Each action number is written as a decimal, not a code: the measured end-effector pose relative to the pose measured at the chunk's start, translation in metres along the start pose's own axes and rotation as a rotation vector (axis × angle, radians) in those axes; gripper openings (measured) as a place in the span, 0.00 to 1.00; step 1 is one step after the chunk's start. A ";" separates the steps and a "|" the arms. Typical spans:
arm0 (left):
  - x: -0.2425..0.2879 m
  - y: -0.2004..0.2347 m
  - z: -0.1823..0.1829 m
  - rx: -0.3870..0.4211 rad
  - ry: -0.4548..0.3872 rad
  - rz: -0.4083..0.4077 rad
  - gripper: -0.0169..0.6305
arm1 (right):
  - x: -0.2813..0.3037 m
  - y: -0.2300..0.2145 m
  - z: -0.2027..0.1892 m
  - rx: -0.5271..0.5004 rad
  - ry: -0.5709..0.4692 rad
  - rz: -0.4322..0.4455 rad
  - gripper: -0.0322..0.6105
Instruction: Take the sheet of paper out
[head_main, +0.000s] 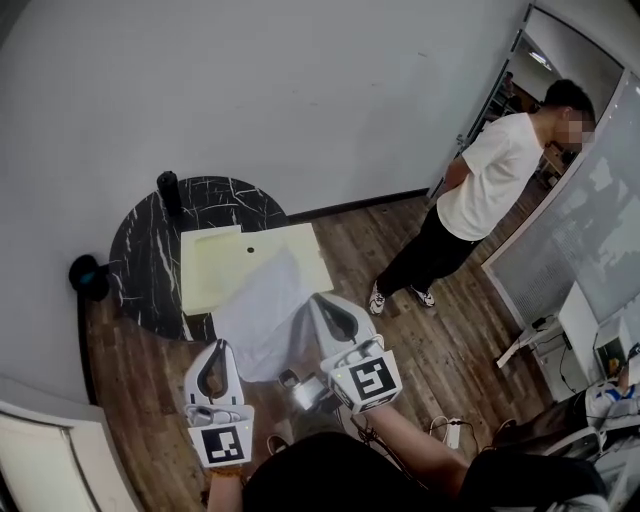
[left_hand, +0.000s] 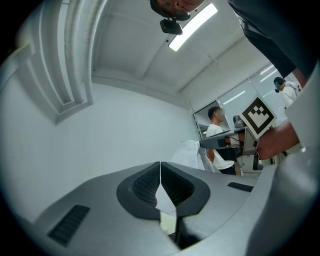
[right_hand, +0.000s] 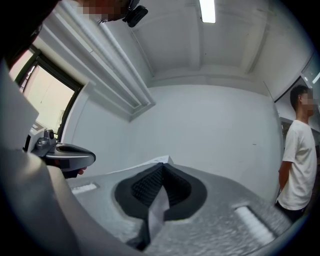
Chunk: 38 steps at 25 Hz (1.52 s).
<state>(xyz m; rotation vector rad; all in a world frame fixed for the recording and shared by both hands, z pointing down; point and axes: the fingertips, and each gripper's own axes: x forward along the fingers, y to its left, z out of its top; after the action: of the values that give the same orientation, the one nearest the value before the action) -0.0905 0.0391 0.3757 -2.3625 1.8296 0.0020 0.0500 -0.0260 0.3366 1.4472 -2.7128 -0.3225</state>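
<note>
Nearest, the left claw (head_main: 219, 346) is closed on the lower left edge of a thin white sheet of paper (head_main: 262, 310). In the left gripper view its dark ribbed pads (left_hand: 145, 184) meet at the tips, and a white strip of the sheet is pinched between them. Just to the right and a little farther, the right claw (head_main: 320, 300) is also closed on the sheet, at its right edge. The right gripper view shows the paper folded between the jaws and coming out past their tips.

The sheet hangs in the air between the two claws, above the brown wooden floor (head_main: 440, 340). Its far part covers the near right part of a pale yellow square flat pad (head_main: 215, 265); I cannot tell if it touches the pad there. The pad lies on a round black bench with white marble veins (head_main: 140, 260). A small black cylinder (head_main: 168, 190) stands upright at the far rim of the bench. A black round thing (head_main: 88, 275) sits just beside its left rim.

Well apart, at the right, a person in a white T-shirt and black trousers (head_main: 480, 195) stands on the floor near a glass door.
</note>
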 end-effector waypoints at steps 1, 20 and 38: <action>-0.001 0.000 -0.001 -0.003 0.004 0.003 0.03 | 0.000 0.003 0.000 -0.005 0.001 0.006 0.05; -0.018 -0.022 -0.010 -0.004 0.025 0.014 0.03 | -0.011 0.035 -0.013 -0.019 0.025 0.061 0.05; -0.034 -0.026 -0.011 0.007 0.029 0.013 0.03 | -0.023 0.069 -0.018 -0.023 0.040 0.098 0.04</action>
<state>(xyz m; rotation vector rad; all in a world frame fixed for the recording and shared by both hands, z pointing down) -0.0748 0.0769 0.3928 -2.3581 1.8543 -0.0382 0.0094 0.0273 0.3696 1.2955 -2.7274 -0.3151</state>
